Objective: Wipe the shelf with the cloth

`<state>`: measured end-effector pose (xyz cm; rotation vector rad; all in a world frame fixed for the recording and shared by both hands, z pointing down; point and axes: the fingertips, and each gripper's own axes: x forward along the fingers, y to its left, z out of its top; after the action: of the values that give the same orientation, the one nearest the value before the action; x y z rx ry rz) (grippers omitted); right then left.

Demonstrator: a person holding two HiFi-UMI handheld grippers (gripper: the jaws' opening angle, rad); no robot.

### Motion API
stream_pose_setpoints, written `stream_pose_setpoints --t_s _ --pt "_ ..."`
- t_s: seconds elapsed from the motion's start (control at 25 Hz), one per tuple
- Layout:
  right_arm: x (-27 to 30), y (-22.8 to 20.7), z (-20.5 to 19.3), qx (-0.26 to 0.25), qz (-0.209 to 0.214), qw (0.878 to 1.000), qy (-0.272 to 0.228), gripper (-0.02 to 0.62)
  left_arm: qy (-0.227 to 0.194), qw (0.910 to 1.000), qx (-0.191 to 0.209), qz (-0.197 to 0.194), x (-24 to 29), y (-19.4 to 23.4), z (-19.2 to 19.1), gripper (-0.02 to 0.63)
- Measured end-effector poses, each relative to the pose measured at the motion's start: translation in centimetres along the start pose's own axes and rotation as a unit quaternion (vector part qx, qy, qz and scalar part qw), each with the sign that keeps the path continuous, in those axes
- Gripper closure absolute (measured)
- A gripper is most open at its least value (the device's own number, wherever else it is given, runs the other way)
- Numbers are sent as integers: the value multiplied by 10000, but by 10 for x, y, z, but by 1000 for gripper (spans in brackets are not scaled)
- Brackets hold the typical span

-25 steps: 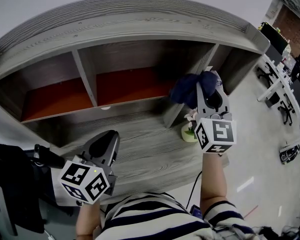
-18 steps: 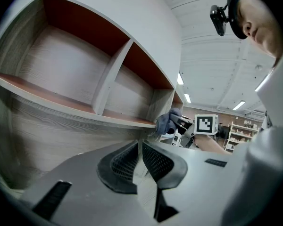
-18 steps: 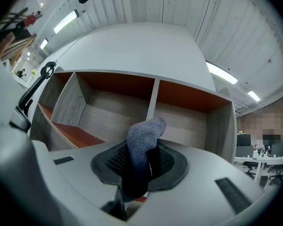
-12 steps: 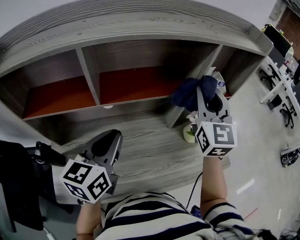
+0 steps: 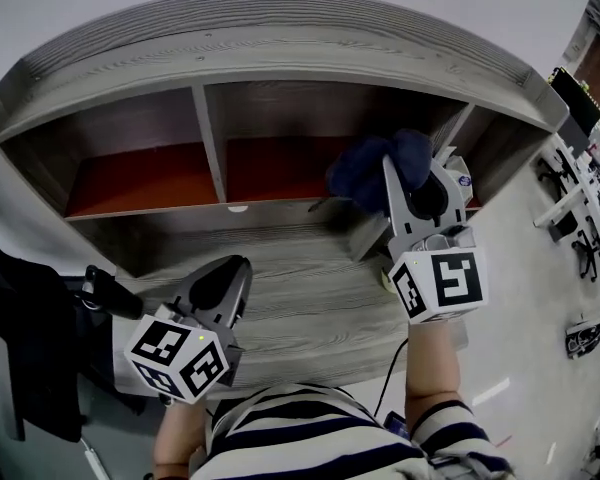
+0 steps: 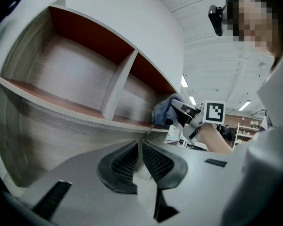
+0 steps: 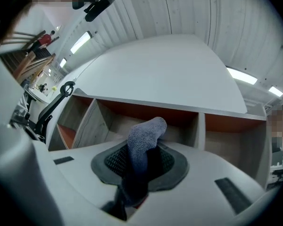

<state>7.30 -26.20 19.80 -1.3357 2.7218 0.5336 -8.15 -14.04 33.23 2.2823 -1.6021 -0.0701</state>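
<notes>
The grey wooden shelf (image 5: 280, 53) has compartments with orange-red floors. A dark blue cloth (image 5: 365, 173) hangs at the right end of the middle compartment's opening, just above its floor. My right gripper (image 5: 412, 173) is shut on this cloth (image 7: 144, 140), which bulges up between the jaws. The left gripper view shows the cloth (image 6: 164, 111) and the right gripper (image 6: 188, 114) at the shelf's front edge. My left gripper (image 5: 230, 268) stays low over the lower ledge (image 5: 310, 298), shut, with nothing between its pads (image 6: 125, 161).
An upright divider (image 5: 212, 143) separates the left and middle compartments, and another (image 5: 458, 133) stands just right of the cloth. A black chair (image 5: 40, 348) is at the left. Office desks and chairs (image 5: 585, 253) stand on the floor at the right.
The right gripper has carried the cloth a little left, away from the right divider and towards the middle compartment. The head view has shifted. The left gripper has barely moved.
</notes>
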Motion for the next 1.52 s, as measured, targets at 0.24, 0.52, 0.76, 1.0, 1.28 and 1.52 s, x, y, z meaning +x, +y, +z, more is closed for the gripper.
stream_pose_setpoints --t_s 0.24,0.52,0.76,1.0,1.28,1.52 --pt "30 37 25 102 464 9984 -321 499 -53 9999 -28 137 -9 7 -1 565" --pt "64 75 40 288 895 9942 -530 499 -68 9995 -81 295 -18 13 -4 565" --pt "86 107 32 266 1300 9907 -297 499 -109 9986 -146 492 -28 21 -5 566" --pt "101 147 1 -293 1961 9797 301 499 -126 9979 -165 620 -35 26 -8 565" --pt "102 172 -26 -875 2443 9618 873 499 -126 9974 -184 686 -36 28 -8 565" --pt "98 183 -48 -1537 2678 9435 1200 499 -84 9979 -151 622 -32 26 -8 565"
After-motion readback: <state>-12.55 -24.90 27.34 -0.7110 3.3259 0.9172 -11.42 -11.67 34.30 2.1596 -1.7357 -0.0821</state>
